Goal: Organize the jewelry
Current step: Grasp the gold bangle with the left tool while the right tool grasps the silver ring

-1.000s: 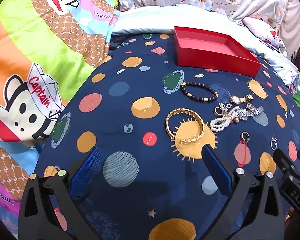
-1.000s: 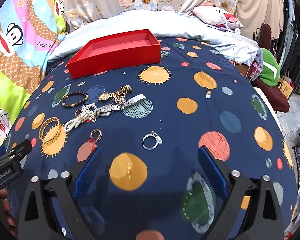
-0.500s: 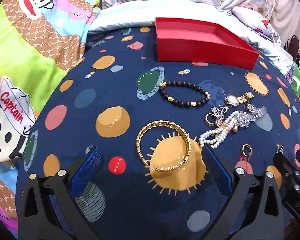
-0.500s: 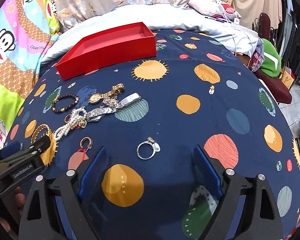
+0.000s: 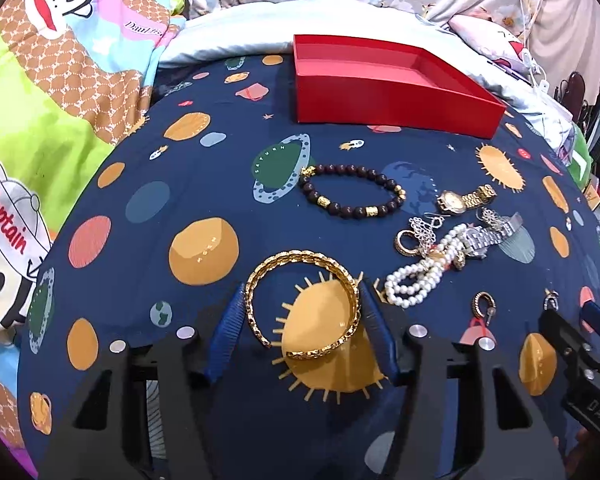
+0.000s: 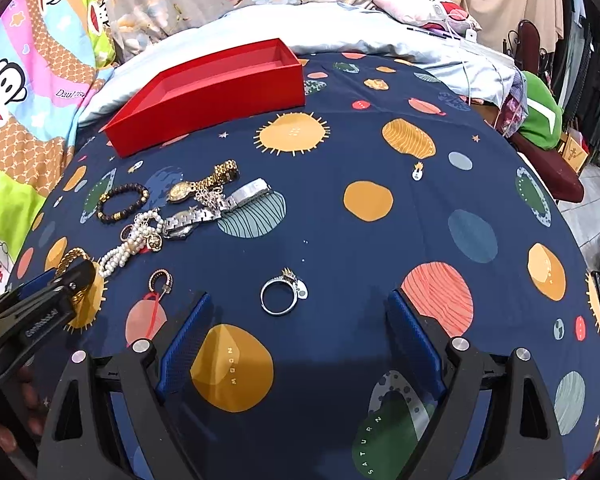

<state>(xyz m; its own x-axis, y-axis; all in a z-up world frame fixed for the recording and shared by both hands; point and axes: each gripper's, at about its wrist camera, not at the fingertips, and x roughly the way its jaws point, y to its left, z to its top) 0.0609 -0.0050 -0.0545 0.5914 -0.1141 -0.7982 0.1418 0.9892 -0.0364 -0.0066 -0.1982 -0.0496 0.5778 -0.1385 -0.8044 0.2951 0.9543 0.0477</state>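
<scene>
Left gripper [image 5: 302, 320] brackets the gold bangle [image 5: 304, 304] mid-bed, jaws touching its sides but not clearly clamped. Best to squeeze evenly so it doesn't pop out. Right gripper [image 6: 296, 328] gapes wide, empty, near the silver ring [image 6: 278, 296]. Red box [image 5: 392, 84] waits at the far edge.

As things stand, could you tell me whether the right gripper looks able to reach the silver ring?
Probably yes. The right gripper is open, and the silver ring lies alone on the blue cloth just ahead of its fingers, with nothing between them.
</scene>
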